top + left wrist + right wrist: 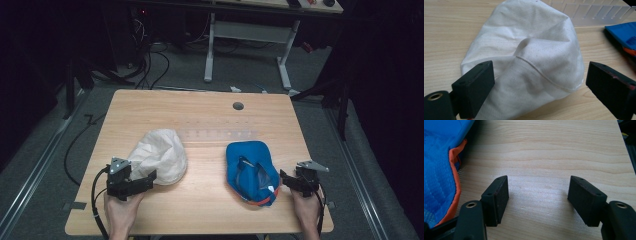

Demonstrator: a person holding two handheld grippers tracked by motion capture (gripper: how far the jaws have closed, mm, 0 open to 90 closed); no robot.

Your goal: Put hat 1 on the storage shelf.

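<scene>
The white cloth cap (159,155) lies on the left half of the worktop (210,200), its long axis running from the near-left toward the far-right. It is soft off-white fabric, crumpled, with a curved seam across the near part. The left gripper (149,177) sits at its near-left edge with jaws spread wide, the cloth lying between them but not pressed. The blue cap (250,170), trimmed in orange, lies well apart on the right half. The right gripper (283,176) rests just beside it, jaws spread over bare wood. A clear ruler-like strip (220,134) lies beyond both caps.
</scene>
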